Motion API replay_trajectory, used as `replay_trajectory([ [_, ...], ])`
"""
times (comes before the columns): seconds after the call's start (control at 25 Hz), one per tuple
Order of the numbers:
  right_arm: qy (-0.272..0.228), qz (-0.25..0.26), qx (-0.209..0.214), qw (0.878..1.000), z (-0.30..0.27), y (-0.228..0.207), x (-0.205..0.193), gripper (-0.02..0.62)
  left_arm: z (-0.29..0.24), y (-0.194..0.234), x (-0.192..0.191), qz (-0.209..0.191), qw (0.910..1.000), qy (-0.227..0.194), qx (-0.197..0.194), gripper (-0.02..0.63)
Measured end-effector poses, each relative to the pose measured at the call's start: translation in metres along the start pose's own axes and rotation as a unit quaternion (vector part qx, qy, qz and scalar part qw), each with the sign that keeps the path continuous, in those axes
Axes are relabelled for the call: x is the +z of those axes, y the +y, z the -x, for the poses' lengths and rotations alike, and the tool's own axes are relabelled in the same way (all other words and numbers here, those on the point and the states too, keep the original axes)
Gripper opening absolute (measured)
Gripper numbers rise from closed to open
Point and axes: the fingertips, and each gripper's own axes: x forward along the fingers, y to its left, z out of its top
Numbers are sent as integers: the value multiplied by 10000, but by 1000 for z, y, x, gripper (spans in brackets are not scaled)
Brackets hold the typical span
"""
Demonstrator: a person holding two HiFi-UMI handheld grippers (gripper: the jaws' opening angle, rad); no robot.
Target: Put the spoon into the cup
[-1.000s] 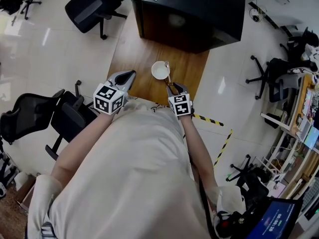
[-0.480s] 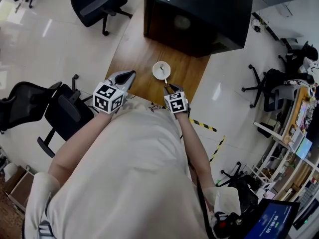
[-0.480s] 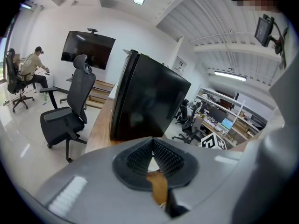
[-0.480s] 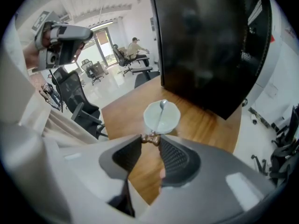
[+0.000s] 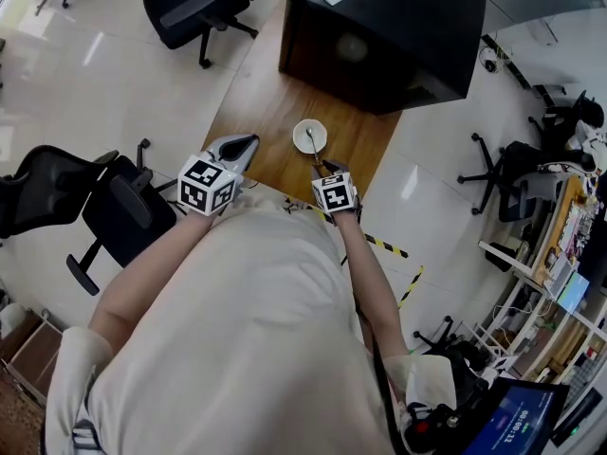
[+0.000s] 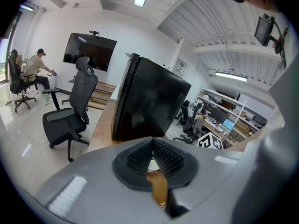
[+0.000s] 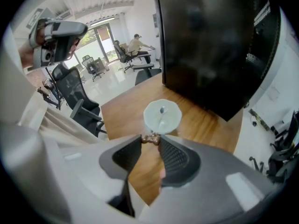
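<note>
The right hand-held gripper [image 5: 321, 165] tilts steeply down over the near edge of the wooden worktop [image 5: 264, 102], with the forearm stretched straight ahead. Its jaws are pinched on the brown end of the spoon [image 7: 159, 122]. The spoon's bowl lies inside the white cup [image 5: 300, 131] (which stands just beyond the jaw tips). The left hand-held gripper [image 5: 250, 140] points forward at a shallower slant, left of the cup and apart from it, with its jaws closed together on nothing.

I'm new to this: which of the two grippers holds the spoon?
The right gripper, pinching the spoon's brown handle tip, bowl end in the white cup; the left gripper holds nothing.
</note>
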Motion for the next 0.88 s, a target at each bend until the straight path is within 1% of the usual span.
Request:
replay_trajectory([
  [0.32, 54, 20, -5, 10000, -2, 1, -3, 127, 7, 1, -2, 16, 10000, -36, 63, 0],
  [0.88, 19, -55, -16, 10000, -10, -2, 11, 127, 18, 15, -2, 80, 9998, -58, 169, 0],
])
